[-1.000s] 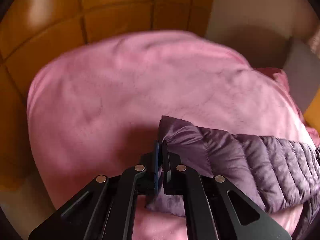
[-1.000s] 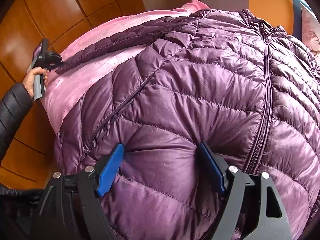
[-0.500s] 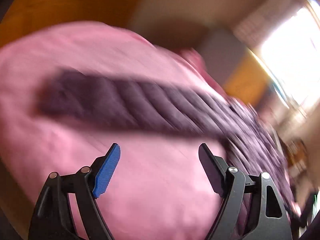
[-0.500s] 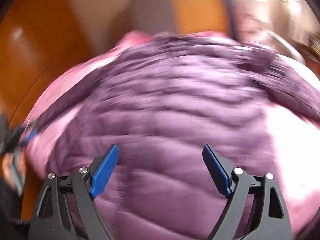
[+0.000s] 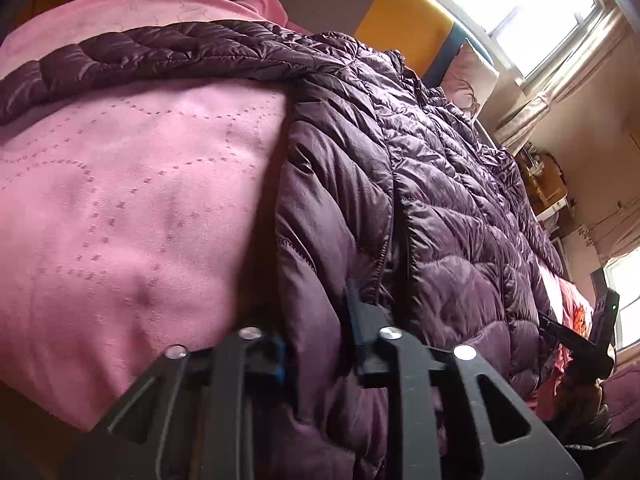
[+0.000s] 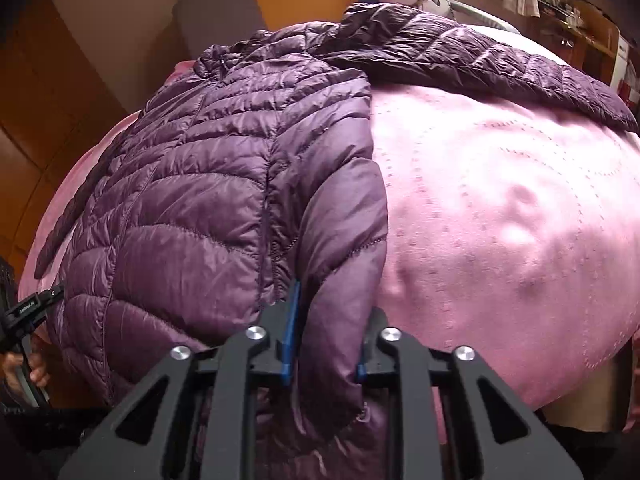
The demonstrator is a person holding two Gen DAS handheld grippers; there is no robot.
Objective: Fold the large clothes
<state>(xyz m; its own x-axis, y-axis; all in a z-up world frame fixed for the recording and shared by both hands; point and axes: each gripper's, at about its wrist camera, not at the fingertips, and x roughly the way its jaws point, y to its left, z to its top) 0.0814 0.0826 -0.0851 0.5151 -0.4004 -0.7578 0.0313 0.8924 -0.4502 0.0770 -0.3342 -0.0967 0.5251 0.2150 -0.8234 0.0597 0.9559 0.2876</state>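
My left gripper (image 5: 320,340) is closing on the near left corner of the purple puffer jacket (image 5: 420,184); a thick fold of its hem sits between the blue pads, bunched up and pressed from both sides, so I have hold of the cloth there. My right gripper (image 6: 326,332) is closing the same way on the jacket's (image 6: 208,184) near right corner, with a rounded roll of the quilted fabric pinched between its fingers (image 6: 291,320). From these two corners the jacket runs away from me, lying flat and front up on the pink bedspread (image 5: 132,200), its zip line going up the middle toward the collar at the far end. One sleeve (image 5: 152,52) stretches out to the left across the spread, and the other sleeve (image 6: 480,60) stretches out to the right, both lying flat and clear of the body. The bedspread (image 6: 520,208) shows stitched dotted curves and lies bare on either side of the jacket. Beyond the far end stands an orange and grey headboard (image 5: 400,20) with a pale pillow (image 5: 472,76) against it. In the left wrist view the right tool (image 5: 580,344) shows at the far right edge, under a bright window (image 5: 520,4); in the right wrist view the left tool (image 6: 28,312) shows at the left edge with a hand (image 6: 24,364) around its grip.
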